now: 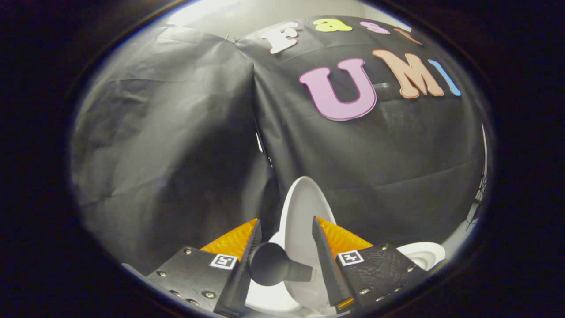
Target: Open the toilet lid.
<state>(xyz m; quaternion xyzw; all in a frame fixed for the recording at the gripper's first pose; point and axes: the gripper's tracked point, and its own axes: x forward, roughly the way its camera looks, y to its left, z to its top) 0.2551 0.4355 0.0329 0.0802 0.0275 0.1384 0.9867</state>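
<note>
— Looking along the gripper (286,247), we found one white toilet lid (304,212) standing nearly upright between the two fingers (242,256) and rising beyond their tips, with one black knob (268,264) fixed to its face.

— Were the fingers clamped on anything?

— We could not be sure. The knob's round head lay against the toothed inner face of the left finger, and its short stem ran across to the lid, which sat close to the right finger. Whether both fingers truly pressed, we could not tell; they stood fairly close but with a gap around the stem.

— How did we judge the lid would handle?

— We took it for stiff, moulded plastic, smooth and glossy, so likely slippery on its bare face. Light enough to swing on its hinge, we guessed, though it would drop if let go short of its resting point. The knob looked the sensible place to hold: matt, rounded, and narrow at the neck so the teeth could catch behind the head.

— And the count?

— One lid, one knob, one gripper with two orange-backed fingers, and one white rim of the bowl (424,252) showing past the right finger. The black cloth wall (167,145) hung well beyond the tips.
</note>
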